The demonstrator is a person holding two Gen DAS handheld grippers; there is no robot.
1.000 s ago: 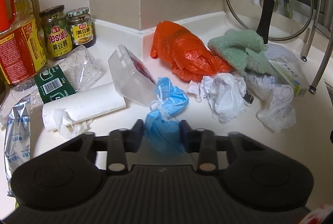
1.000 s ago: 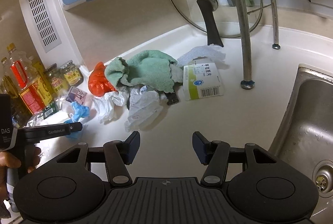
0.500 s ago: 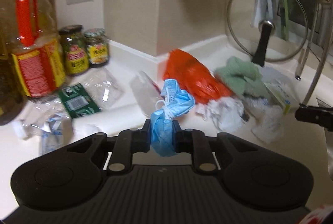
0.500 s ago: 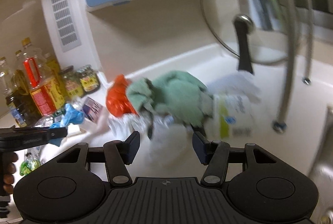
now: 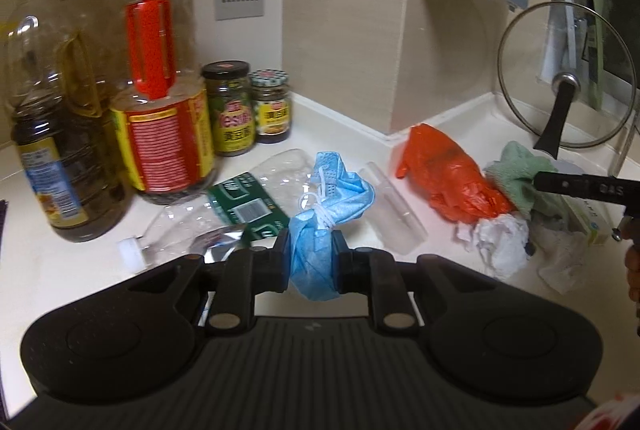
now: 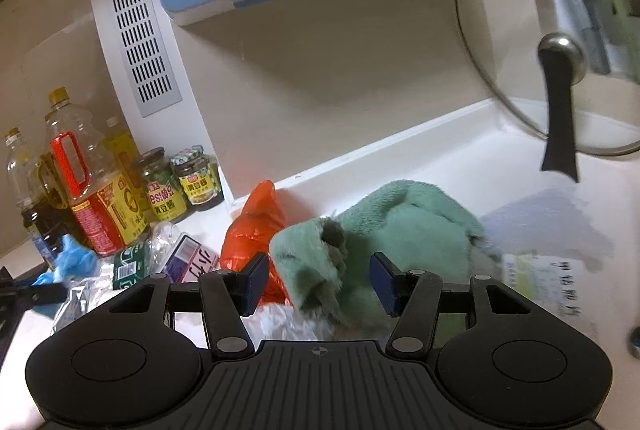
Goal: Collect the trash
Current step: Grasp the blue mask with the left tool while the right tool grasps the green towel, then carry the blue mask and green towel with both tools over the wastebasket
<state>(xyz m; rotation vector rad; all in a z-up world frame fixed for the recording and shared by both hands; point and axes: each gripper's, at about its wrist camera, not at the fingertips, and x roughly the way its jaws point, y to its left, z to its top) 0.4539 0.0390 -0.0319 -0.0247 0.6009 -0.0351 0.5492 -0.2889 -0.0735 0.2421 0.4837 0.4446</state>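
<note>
Item 1: your left gripper (image 5: 310, 261). The jaws were clamped on the blue face mask (image 5: 325, 206), bunched and knotted in its own white ear loops. The lower wad sat between the pads; the upper half stood loose above and beyond them. It was clear of the counter (image 5: 60, 270).

Item 2: your right gripper (image 6: 318, 280). The jaws stood apart and held nothing. The green cloth (image 6: 384, 246) lay between and just beyond them, with no pad pressing it.

Item 3: trash not yet collected. Ahead and left of the left jaws: a crushed clear bottle (image 5: 236, 206) with a green label. Ahead and right: a clear plastic piece (image 5: 394, 208), an orange plastic bag (image 5: 444, 174), and crumpled white tissue (image 5: 500, 238). Under the right jaws: more white tissue (image 6: 280, 326). Right of them: a small carton (image 6: 560, 286), blurred.

Item 4: not trash, by my judgement. Oil bottles (image 5: 160, 94) and jars (image 5: 232, 110) stood far left of the left jaws; a glass lid (image 6: 560, 46) leaned beyond the right ones.

Item 5: risks. The mask was held by soft folds only, so a quick swing could have worked it loose. Your right jaws, closing there, would likely have taken the cloth instead of the tissue beneath. The two grippers were near each other and could have knocked.
</note>
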